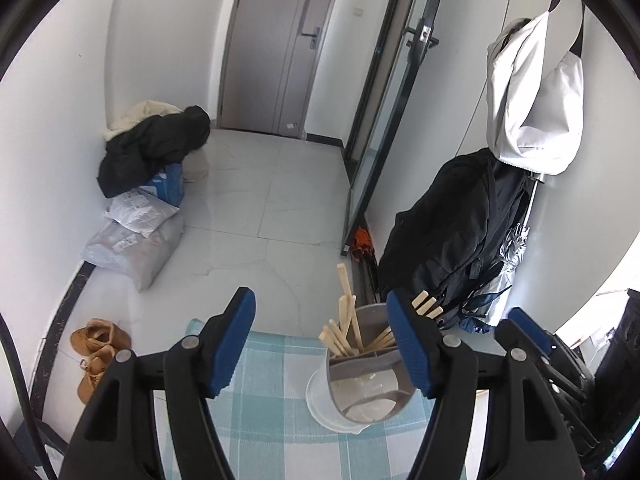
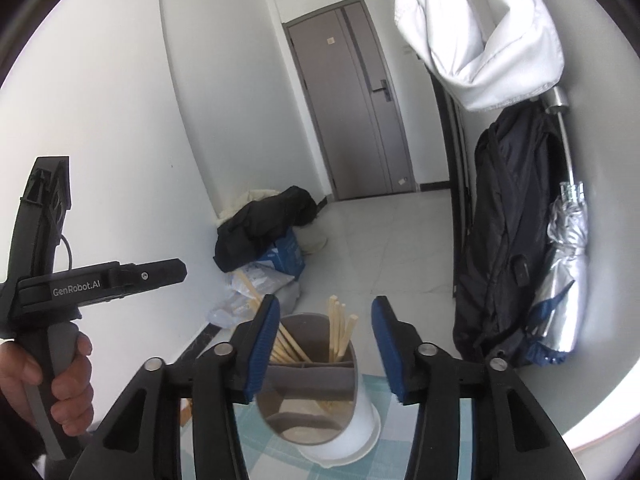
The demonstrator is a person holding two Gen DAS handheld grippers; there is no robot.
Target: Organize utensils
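Observation:
A white utensil holder with a grey divided insert point(image 1: 362, 384) stands on the blue-checked tablecloth point(image 1: 272, 400). Several wooden chopsticks point(image 1: 347, 328) stand in its far compartments. My left gripper point(image 1: 322, 344) is open and empty, above the cloth, with the holder just inside its right finger. In the right wrist view the holder point(image 2: 320, 396) and its chopsticks point(image 2: 339, 330) sit between the fingers of my right gripper point(image 2: 325, 350), which is open and empty above it. The right gripper's fingers point(image 1: 528, 330) show at the right of the left wrist view.
The table edge drops to a tiled floor with bags and dark clothes point(image 1: 152, 148) by the left wall and brown shoes point(image 1: 98, 344). A black backpack point(image 2: 508, 240), a silver umbrella point(image 2: 564, 280) and a white cloth point(image 2: 480, 32) hang at the right. My left hand holds the other gripper's handle point(image 2: 52, 360).

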